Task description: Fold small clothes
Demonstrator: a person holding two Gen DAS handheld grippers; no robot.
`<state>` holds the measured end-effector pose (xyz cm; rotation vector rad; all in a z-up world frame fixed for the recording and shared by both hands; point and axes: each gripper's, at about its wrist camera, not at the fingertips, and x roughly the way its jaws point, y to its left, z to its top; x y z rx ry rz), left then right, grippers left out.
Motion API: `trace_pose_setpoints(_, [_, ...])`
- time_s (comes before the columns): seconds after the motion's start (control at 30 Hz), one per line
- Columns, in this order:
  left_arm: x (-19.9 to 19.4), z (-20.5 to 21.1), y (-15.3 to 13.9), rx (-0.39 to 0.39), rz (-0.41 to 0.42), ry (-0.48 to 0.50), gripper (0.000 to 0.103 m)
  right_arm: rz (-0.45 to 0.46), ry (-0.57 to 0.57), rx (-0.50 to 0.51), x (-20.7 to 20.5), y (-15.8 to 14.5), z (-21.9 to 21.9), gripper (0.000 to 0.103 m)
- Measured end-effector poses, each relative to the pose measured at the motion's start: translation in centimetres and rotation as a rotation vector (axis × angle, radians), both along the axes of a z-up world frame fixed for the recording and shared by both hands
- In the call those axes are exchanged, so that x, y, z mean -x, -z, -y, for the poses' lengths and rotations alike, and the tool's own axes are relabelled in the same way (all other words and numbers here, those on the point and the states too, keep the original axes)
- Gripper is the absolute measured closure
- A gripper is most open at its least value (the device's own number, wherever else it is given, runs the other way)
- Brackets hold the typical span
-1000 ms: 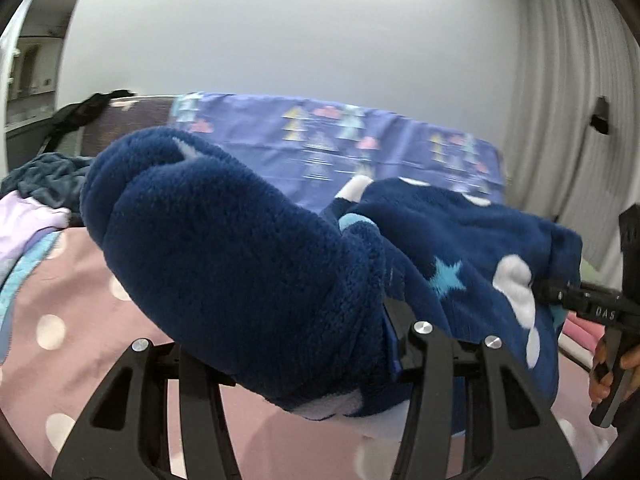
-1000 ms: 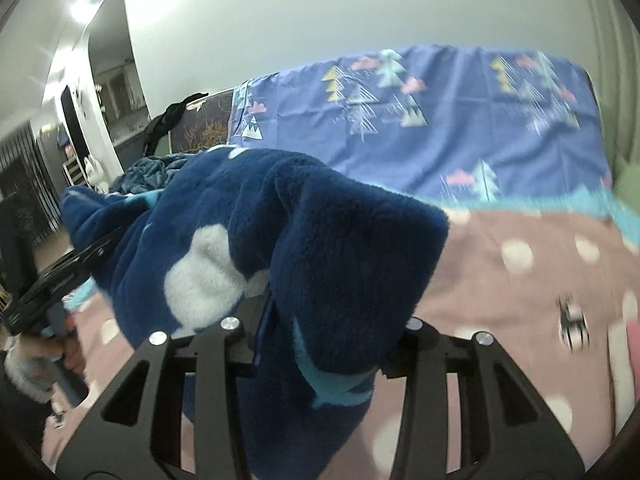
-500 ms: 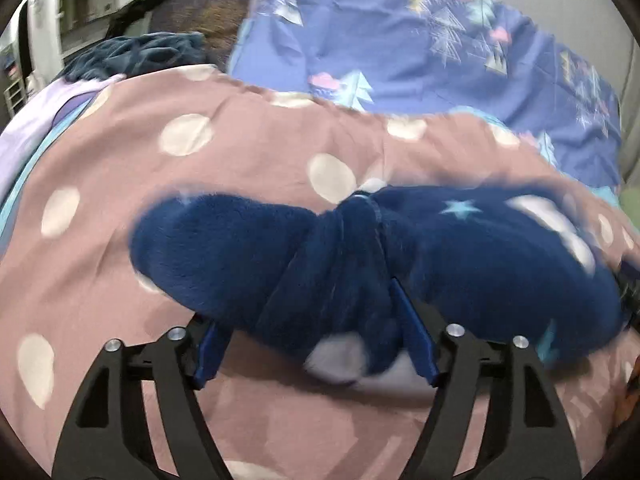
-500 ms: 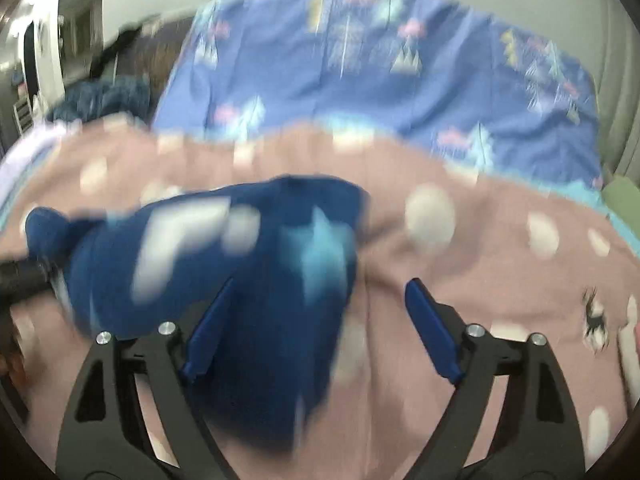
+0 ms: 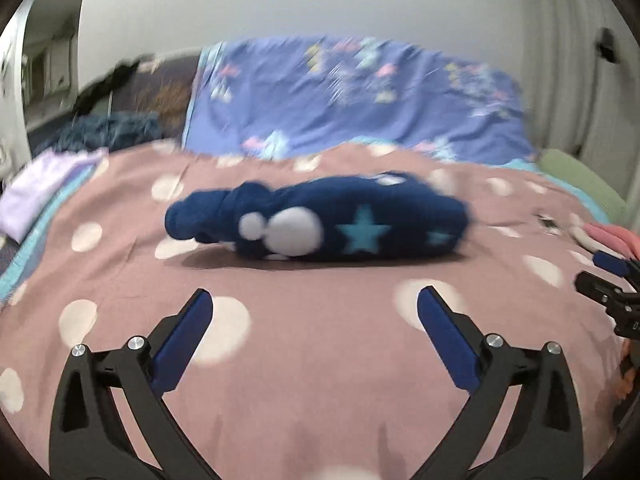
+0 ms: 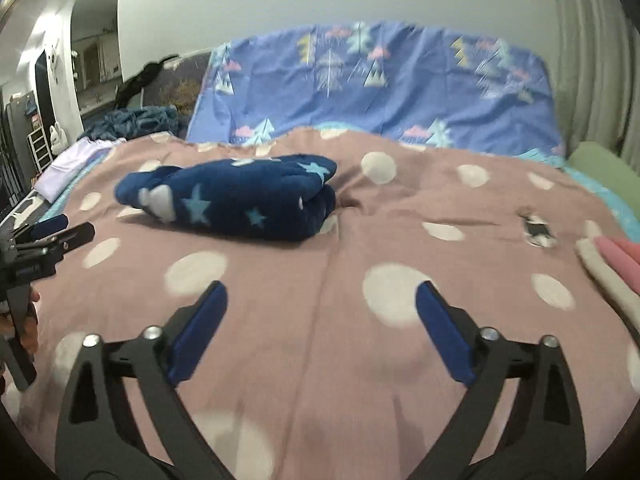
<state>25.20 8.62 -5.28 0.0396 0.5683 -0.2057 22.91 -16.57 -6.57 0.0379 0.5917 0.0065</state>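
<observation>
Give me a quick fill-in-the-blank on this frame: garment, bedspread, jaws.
1. The folded navy garment is patterned with white blobs and light blue ____.
2. It lies on a pink bedspread printed with white ____.
3. The jaws of the left gripper and of the right gripper are opening, with ____ between them.
4. Behind the bedspread hangs a ____ sheet with tree prints.

Missing words: stars; dots; nothing; blue
</observation>
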Motion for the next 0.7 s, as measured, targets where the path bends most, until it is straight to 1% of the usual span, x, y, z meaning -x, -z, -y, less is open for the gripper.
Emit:
trace_pose_setpoints(0.03, [2.4,0.9,-0.7,-0.013,0.029,0.024,0.001,0.011,0.014,-0.004,1.7,-0.6,0.2,0.002])
trace_pose_setpoints(0.1, [5.1,2.1,-1.3,-0.040,0.054,0.048,0.001,0.025,0.053,-0.023,5.0,-2.1,0.3,0.002])
trace_pose_setpoints(0.17, [8.9,3.5,-2.6,-0.061,0.106,0.058,0.001,0.050,0.085,-0.046,7.6,-3.5,0.6,0.002])
trace_pose_setpoints(0.23, [11.2,4.3,-3.6,-0.065,0.139,0.060,0.001,0.078,0.113,-0.047,10.1,-4.8,0.8,0.002])
trace_pose_setpoints(0.3, [14.0,5.1,-4.7,-0.069,0.170,0.068,0.001,0.095,0.118,-0.031,12.7,-6.3,0.4,0.002])
trace_pose_setpoints(0.37, [16.3,5.6,-5.7,-0.071,0.191,0.086,0.001,0.103,0.116,-0.026,14.3,-7.2,0.2,0.002])
trace_pose_setpoints(0.53, [20.3,5.9,-7.4,-0.049,0.214,0.100,0.001,0.149,0.120,-0.019,18.8,-9.0,-0.2,0.002])
trace_pose_setpoints(0.7, [23.1,5.6,-8.2,-0.061,0.214,0.043,0.001,0.182,0.129,0.023,21.7,-9.5,-1.0,0.002])
